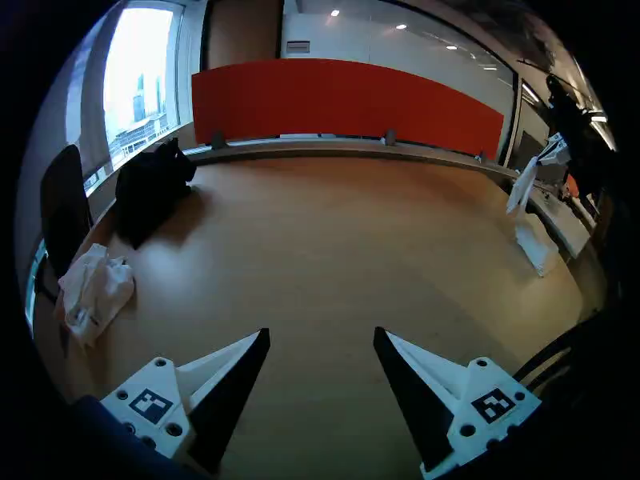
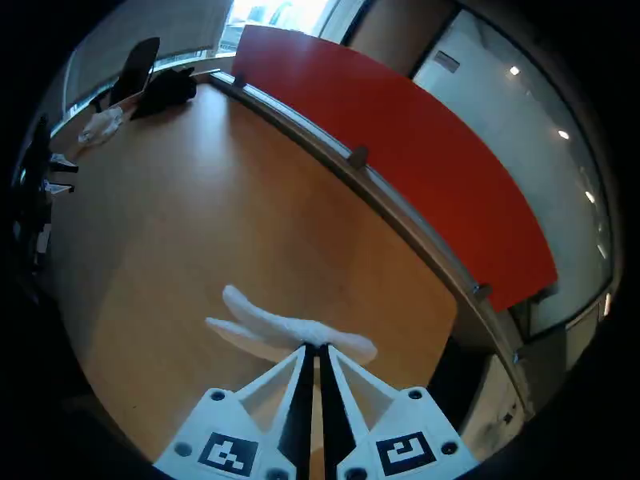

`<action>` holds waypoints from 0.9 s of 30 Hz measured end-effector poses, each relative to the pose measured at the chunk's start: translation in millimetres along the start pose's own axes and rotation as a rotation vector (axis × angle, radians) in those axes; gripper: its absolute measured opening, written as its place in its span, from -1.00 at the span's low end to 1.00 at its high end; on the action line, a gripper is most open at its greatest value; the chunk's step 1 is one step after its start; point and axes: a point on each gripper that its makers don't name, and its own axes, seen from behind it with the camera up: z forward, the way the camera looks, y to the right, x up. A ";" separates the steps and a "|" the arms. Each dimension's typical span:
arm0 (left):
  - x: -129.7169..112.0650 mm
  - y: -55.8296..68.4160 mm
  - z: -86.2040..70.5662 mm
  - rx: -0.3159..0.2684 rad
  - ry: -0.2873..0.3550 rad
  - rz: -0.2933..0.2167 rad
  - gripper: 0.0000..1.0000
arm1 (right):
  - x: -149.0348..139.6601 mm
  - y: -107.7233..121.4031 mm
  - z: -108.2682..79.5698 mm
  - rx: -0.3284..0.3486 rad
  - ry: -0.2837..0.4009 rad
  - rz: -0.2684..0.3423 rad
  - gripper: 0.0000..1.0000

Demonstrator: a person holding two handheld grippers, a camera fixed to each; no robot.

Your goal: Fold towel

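In the right gripper view my right gripper (image 2: 317,349) is shut on a white towel (image 2: 280,326), which bunches out to the left of the fingertips above the wooden table (image 2: 184,208). Far to the right in the left gripper view, that same towel (image 1: 524,192) hangs from the right gripper (image 1: 554,152), and its lower end (image 1: 536,246) rests on the table. My left gripper (image 1: 320,332) is open over bare tabletop (image 1: 336,240), well apart from the towel, with nothing between its fingers.
A black bag (image 1: 152,188) and a crumpled white cloth (image 1: 94,292) lie near the table's left end, beside a dark chair (image 1: 64,208). A red partition (image 1: 344,100) runs along the far edge of the table. The table's right end drops off near the towel.
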 end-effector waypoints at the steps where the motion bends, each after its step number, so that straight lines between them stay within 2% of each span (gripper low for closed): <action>1: 0.2 0.8 0.4 -0.001 -0.001 0.001 0.93 | -2.1 0.6 -0.7 -0.002 -0.001 0.003 -0.91; 12: 4.5 5.4 2.7 -0.012 -0.002 0.015 0.93 | -33.1 5.6 -14.9 -0.027 -0.025 0.038 -0.91; 20: 4.9 4.7 2.7 -0.015 -0.004 0.021 0.93 | -77.4 7.0 -29.2 -0.053 -0.068 0.095 -0.91; 27: 2.6 4.7 1.6 -0.016 -0.008 0.025 0.93 | -118.8 1.3 -34.5 -0.071 -0.111 0.144 -0.91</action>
